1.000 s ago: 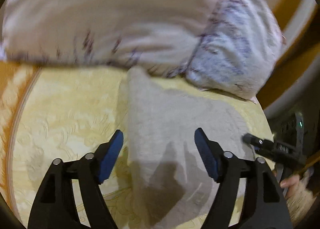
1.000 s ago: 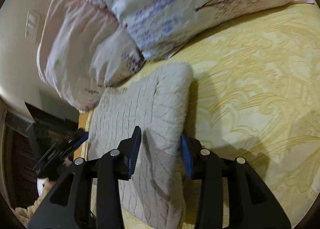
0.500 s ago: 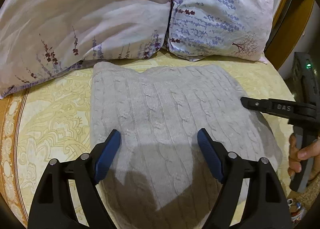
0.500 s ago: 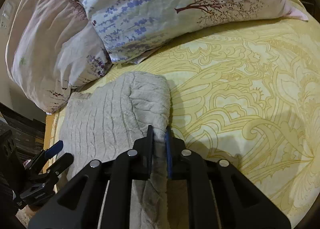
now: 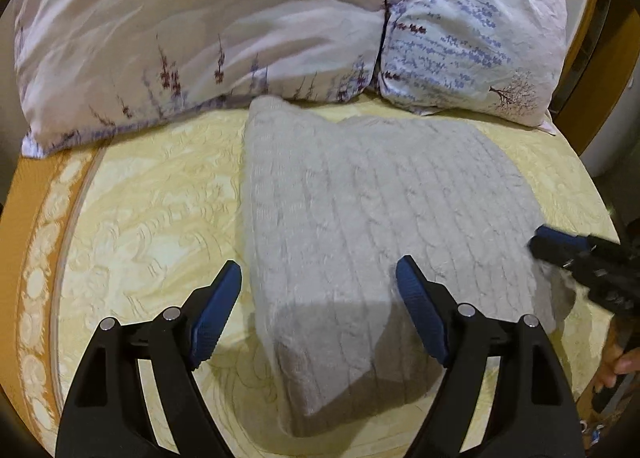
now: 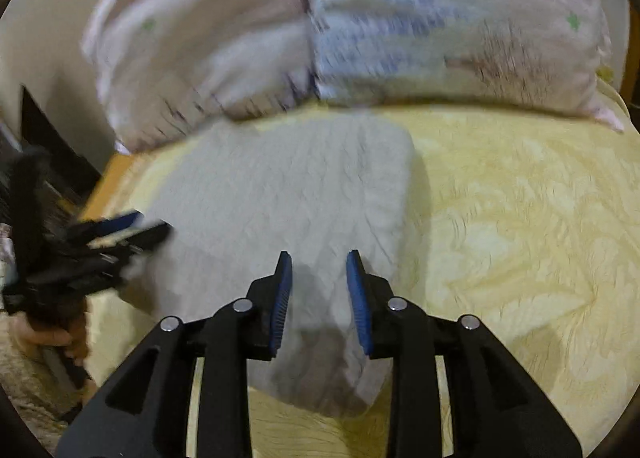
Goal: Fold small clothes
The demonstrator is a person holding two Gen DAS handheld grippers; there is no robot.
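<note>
Sweater lay folded on yellow bedspread below two pillows; left gripper gaped wide, right gripper partly open, both empty.

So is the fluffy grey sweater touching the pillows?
Touching. In the left wrist view, the grey sweater's far corner rests against the bottom edge of the pink pillow, with no yellow bedspread between them.

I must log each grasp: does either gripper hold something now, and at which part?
Nothing is held. The left gripper and right gripper are both open above the grey knit garment, not clamping it.
</note>
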